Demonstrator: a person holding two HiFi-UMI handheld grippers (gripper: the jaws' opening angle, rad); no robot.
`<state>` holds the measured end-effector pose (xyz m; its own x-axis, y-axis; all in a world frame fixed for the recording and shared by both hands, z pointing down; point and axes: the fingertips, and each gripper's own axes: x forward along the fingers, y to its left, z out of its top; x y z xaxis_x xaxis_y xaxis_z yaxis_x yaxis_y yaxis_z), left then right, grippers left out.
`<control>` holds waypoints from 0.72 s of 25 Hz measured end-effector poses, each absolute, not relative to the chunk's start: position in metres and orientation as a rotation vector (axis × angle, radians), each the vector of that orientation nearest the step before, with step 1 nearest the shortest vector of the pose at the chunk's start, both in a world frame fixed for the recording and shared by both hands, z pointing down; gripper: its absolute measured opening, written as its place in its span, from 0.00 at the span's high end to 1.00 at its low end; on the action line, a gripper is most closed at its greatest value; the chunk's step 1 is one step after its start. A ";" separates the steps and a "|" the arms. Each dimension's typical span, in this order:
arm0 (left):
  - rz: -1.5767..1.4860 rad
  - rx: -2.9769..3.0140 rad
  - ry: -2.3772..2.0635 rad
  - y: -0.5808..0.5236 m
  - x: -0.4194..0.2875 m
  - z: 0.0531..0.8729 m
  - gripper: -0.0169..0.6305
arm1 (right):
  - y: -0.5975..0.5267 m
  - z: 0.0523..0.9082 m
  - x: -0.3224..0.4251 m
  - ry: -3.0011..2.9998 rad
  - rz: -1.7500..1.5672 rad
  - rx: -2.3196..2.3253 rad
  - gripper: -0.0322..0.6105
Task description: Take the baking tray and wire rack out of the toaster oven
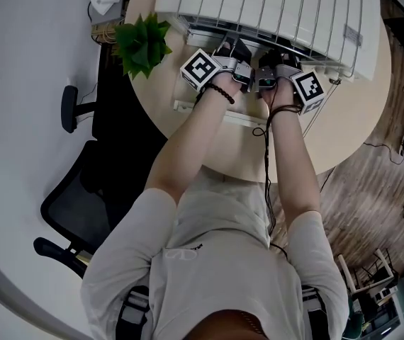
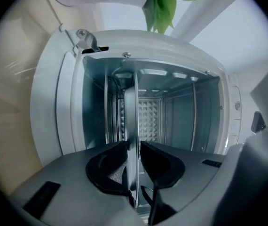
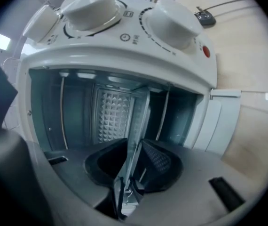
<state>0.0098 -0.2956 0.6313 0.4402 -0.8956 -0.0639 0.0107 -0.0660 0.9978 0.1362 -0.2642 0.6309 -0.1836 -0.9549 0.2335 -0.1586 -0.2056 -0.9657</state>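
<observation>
Baking tray (image 2: pixel 131 112), seated in the cavity of the toaster oven (image 1: pixel 273 9) on the round table (image 1: pixel 344 133). The tray is judged to lie flat on its rails. It is drawn as an upright strip in both gripper views only because each gripper is turned on its side. Its front edge, the long axis that matters here, runs across the oven mouth from one gripper to the other, and its depth points into the cavity, away from the person. The left gripper (image 2: pixel 133 145) and right gripper (image 3: pixel 135 142) are set side by side on that edge, equally near, each with its jaws pressed onto the thin metal. The door (image 3: pixel 223 121) is folded open, so withdrawal toward the person is indicated. The wire rack is not identified with certainty.
</observation>
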 end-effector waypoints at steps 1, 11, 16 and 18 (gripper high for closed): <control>-0.911 1.432 -0.836 -0.296 0.010 0.632 0.84 | -0.265 0.632 0.137 1.346 -1.463 -1.381 0.80; -0.896 1.451 -0.843 -0.291 0.009 0.629 0.95 | -0.264 0.635 0.138 1.341 -1.465 -1.371 0.87; -0.897 1.452 -0.843 -0.273 0.005 0.628 0.96 | -0.245 0.633 0.134 1.329 -1.489 -1.361 0.88; -0.896 1.447 -0.844 -0.261 0.003 0.625 0.96 | -0.235 0.631 0.131 1.326 -1.500 -1.352 0.89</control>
